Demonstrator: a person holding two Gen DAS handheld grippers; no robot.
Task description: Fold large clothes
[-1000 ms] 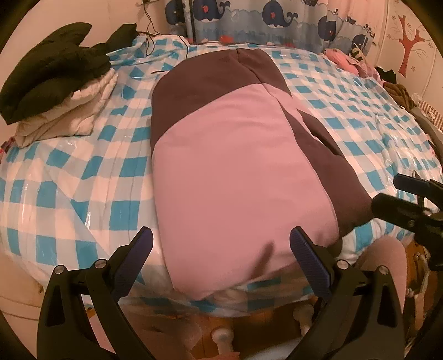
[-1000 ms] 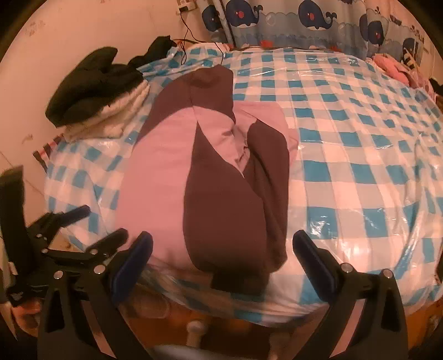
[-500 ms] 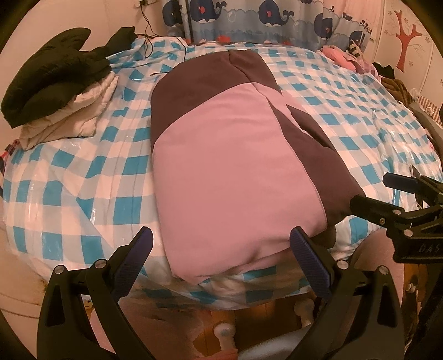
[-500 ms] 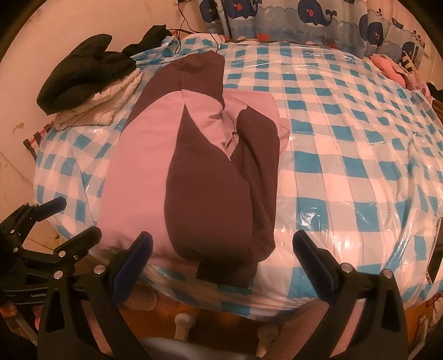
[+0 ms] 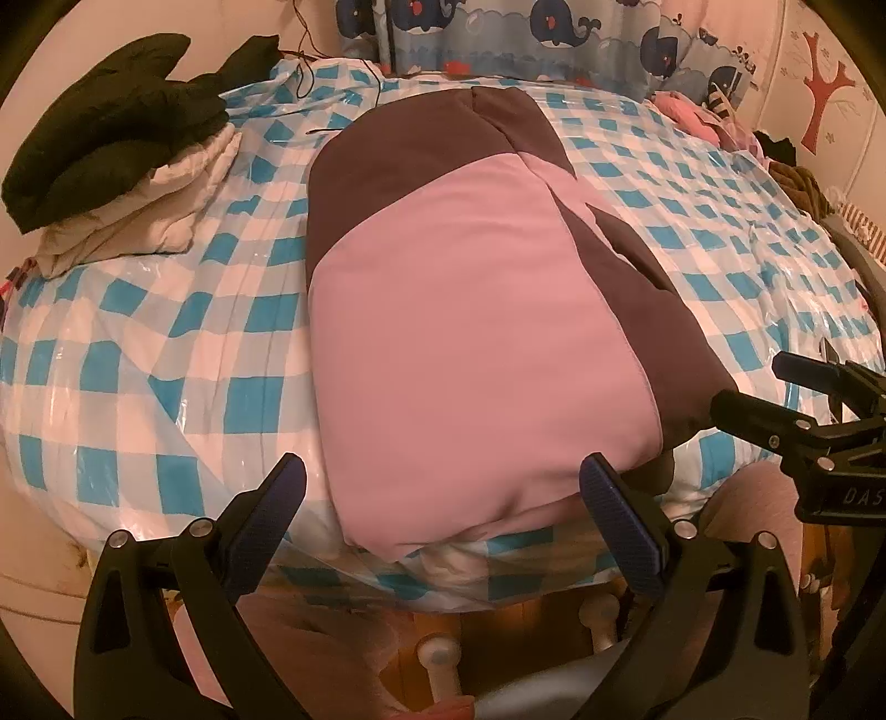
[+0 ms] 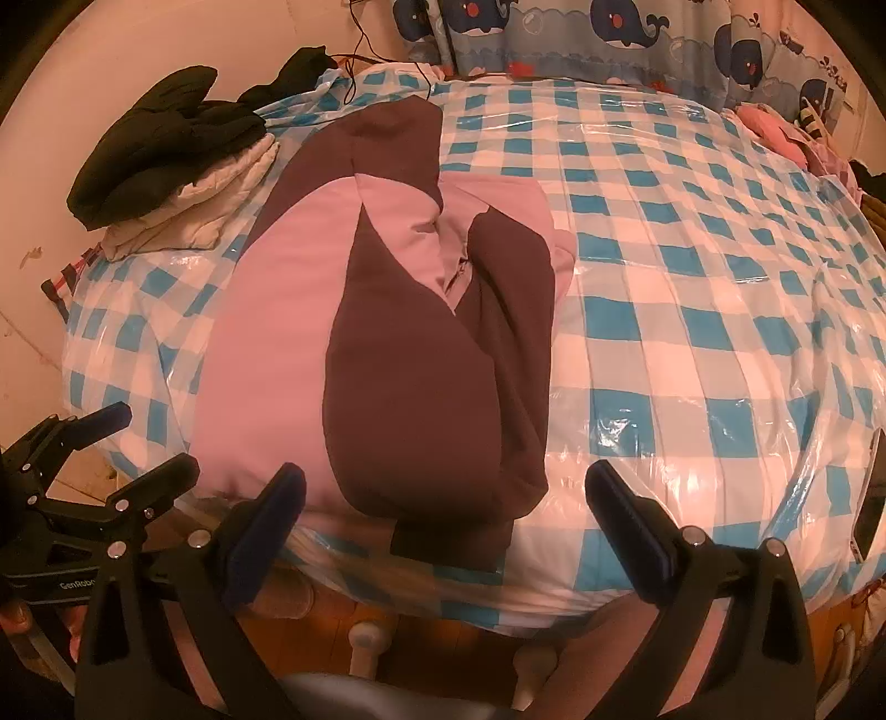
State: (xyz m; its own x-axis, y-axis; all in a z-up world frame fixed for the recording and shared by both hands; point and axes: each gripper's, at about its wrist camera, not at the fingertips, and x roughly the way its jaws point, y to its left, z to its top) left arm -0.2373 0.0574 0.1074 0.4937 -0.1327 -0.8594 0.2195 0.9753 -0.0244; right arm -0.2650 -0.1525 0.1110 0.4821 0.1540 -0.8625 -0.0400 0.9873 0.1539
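Both grippers hang off the near edge of the bed (image 5: 183,343), and neither has hold of anything. The left gripper (image 5: 443,493) has its jaws spread wide, empty, just short of the jacket (image 5: 465,343) hem. The right gripper (image 6: 446,498) is the same: jaws wide apart, nothing between them, poised in front of the jacket's (image 6: 421,387) dark side.

The jacket lies flat on the bed, pink and dark brown, running from the near edge up toward the far side. Its dark sleeves are folded in over the body, and a dark tab hangs over the bed's near edge. From the left camera the right gripper (image 5: 775,399) shows beside the jacket's near right corner, maybe just brushing the dark cloth, though that's hard to call from here.

At the bed's far left corner sits a pile of clothes (image 5: 116,166), black on top of white. Behind the bed hangs a whale curtain (image 6: 637,39).
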